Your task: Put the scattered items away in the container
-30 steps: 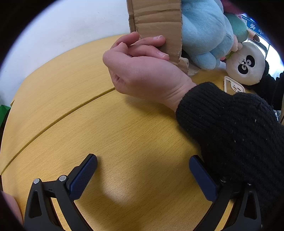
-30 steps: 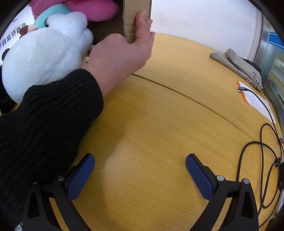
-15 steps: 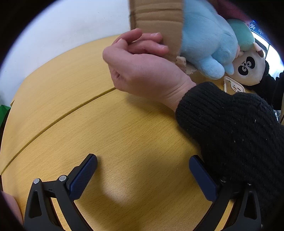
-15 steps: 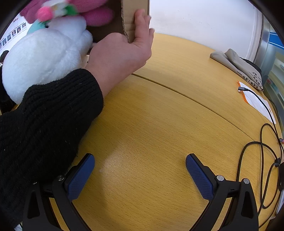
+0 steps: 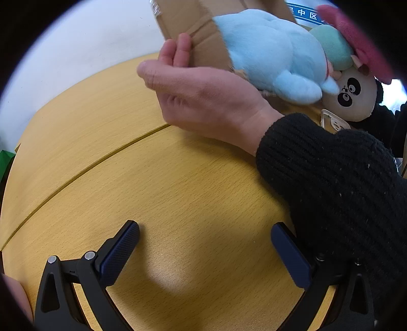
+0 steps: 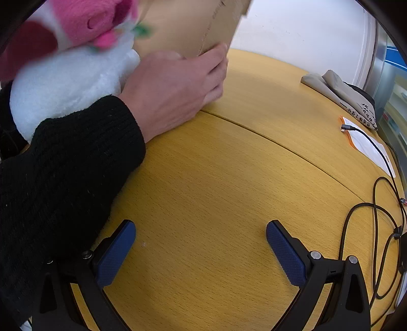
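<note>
Cardboard box (image 5: pixel 201 33): brown, tilted over the far part of the table, its open side turned so that soft toys spill out of it; the right wrist view shows its other side (image 6: pixel 183 25).
Table (image 5: pixel 178 193): yellow wood with a thin seam that runs across it; both grippers rest low over its near part.
Left gripper (image 5: pixel 204 250): fingers spread wide apart, nothing between the blue pads, only bare wood under them.
Right gripper (image 6: pixel 201 250): also wide open and holding nothing, pads well apart over the wood.
Hand in left view (image 5: pixel 203 99): a bare hand in a black knit sleeve (image 5: pixel 338 188), with its fingers against the box flap.
Hand in right view (image 6: pixel 175 89): a bare hand, also in a black sleeve (image 6: pixel 66 173), fingers pressed on the lower corner of the box.
Blue toy (image 5: pixel 274 53): light blue plush, lying half out of the box mouth, touching the flap and the hand below it.
Panda toy (image 5: pixel 353 96): cream face with black eye patches, just beside the blue toy at the right, low near the table.
Green and pink toys (image 5: pixel 338 48): a green plush part above the panda and a dark pink one at the edge of the view; their shapes I cannot tell.
White toy (image 6: pixel 68 89): big white plush by the sleeve in the right view, with a bright pink toy (image 6: pixel 94 20) above it, blurred.
Cable (image 6: pixel 381 211): black, looped on the right side of the table, well apart from the box.
Folded cloth (image 6: pixel 338 91): grey, at the far right edge of the table.
</note>
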